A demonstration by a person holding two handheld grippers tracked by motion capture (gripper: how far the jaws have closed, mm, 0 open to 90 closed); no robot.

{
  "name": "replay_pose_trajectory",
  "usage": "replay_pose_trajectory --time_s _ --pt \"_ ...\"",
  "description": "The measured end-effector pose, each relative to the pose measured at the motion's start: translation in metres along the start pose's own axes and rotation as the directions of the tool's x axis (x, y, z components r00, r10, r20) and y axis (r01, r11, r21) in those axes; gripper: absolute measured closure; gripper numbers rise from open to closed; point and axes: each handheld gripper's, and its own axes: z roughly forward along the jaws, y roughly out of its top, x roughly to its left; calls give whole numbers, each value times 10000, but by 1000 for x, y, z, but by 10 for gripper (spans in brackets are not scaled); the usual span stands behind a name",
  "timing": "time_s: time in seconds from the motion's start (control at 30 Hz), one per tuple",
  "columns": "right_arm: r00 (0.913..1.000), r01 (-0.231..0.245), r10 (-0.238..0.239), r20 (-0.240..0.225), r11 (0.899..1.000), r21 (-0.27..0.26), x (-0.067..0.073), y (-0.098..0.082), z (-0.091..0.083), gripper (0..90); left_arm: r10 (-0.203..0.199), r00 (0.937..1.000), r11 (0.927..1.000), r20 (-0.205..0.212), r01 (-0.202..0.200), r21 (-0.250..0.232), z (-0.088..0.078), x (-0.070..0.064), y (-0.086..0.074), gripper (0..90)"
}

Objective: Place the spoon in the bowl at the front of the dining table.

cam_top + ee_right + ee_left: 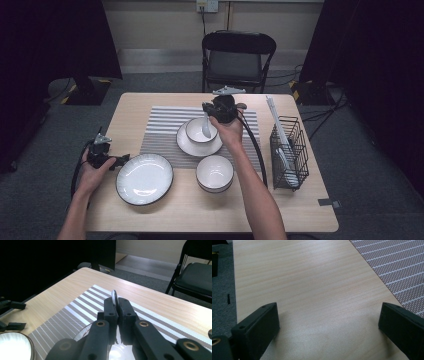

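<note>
Nearest the person, at 6 o'clock, a white ceramic bowl (214, 173) sits beside a black-rimmed white dinner plate (144, 178). At 9 o'clock the left gripper (121, 160) rests low on the pale wooden worktop (200, 210), jaws wide open and empty, probably waiting. Farther in, the right gripper (209, 118) has its jaws clamped on a white ceramic spoon (206, 129), its scoop hanging into the small white bowl (201, 129) on a white saucer (192, 145), apparently to set it down. A black wire rack (289, 152) stands at 3 o'clock.
</note>
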Motion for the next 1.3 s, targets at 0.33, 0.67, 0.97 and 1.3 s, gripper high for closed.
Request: replay_pose_trajectory --time_s 0.33,0.67,0.97,1.3 --pt "10000 -77 77 -21 10000 14 -1 -5 5 863 10 10000 10000 5 -10 1 0 0 0 27" --pt "9999 -159 159 -23 9998 81 -2 -12 9 863 12 10000 10000 16 -12 1 0 0 0 27" --pt "9999 -168 168 -36 9998 56 -3 -16 6 861 18 10000 10000 15 -18 4 0 0 0 27" --pt "9999 -159 159 -41 9998 99 -3 -24 3 859 16 10000 10000 15 -16 3 0 0 0 27"
